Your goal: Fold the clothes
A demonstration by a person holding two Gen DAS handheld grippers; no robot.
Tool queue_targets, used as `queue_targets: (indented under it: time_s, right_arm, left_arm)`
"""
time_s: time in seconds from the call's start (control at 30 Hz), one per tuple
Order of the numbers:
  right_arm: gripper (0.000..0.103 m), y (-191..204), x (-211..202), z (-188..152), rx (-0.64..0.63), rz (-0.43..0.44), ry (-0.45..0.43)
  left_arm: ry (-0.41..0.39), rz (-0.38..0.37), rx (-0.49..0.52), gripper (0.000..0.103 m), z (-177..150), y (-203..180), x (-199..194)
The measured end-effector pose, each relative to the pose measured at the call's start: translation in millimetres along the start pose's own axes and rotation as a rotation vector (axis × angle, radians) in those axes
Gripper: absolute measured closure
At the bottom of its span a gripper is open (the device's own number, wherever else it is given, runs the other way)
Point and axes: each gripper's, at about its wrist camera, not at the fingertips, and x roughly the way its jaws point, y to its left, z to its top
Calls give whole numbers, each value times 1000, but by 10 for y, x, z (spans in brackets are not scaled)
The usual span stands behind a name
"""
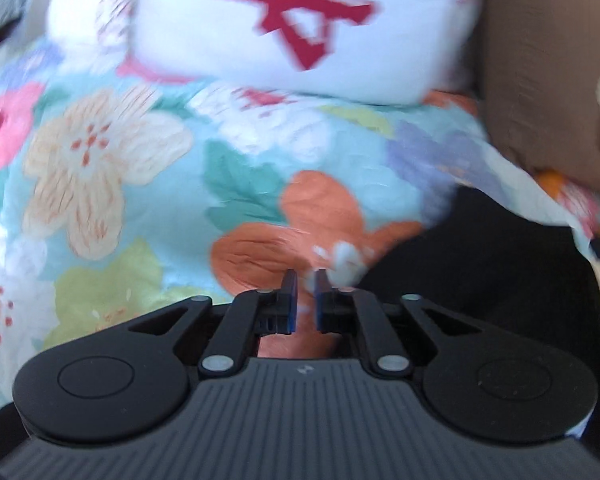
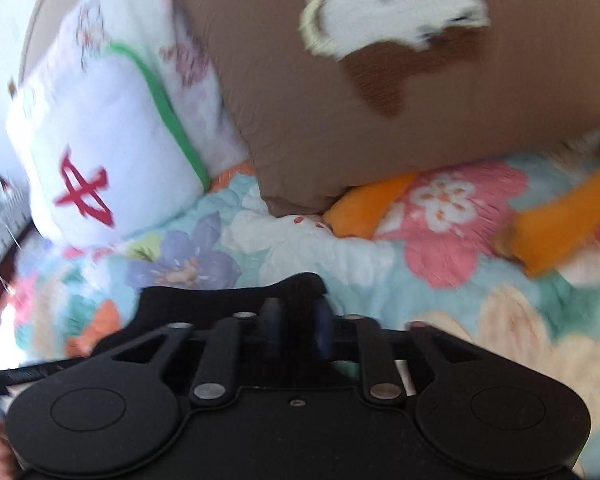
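Note:
A black garment (image 1: 492,264) lies on a floral bedspread (image 1: 112,168) to the right of my left gripper (image 1: 304,280). The left gripper's fingers stand a narrow gap apart with nothing between them, just above the bedspread beside the garment's edge. In the right wrist view the same black garment (image 2: 228,300) is bunched around my right gripper (image 2: 296,312), whose blue-padded fingers are closed on a fold of it. Both views are blurred by motion.
A white pillow with a red mark (image 1: 300,24) (image 2: 100,152) and a brown cushion with a white and brown animal print (image 2: 400,80) lie at the head of the bed. Orange plush pieces (image 2: 552,224) lie on the bedspread at the right.

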Motion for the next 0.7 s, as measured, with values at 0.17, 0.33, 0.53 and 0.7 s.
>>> queue_targets:
  time_s: [0.17, 0.33, 0.53, 0.7]
  right_arm:
    - [49, -365, -833, -186, 69, 22, 9]
    - [45, -743, -1548, -435, 164, 17, 68]
    - [45, -1049, -2006, -763, 386, 102, 226]
    - [45, -982, -2432, -935, 439, 211, 262]
  left_arm:
    - [19, -113, 166, 46, -257, -419, -360]
    - [-1, -217, 335, 33, -545, -1047, -821]
    - [110, -312, 439, 31, -767, -1625, -1229]
    - [250, -364, 460, 30, -905, -1786, -1497]
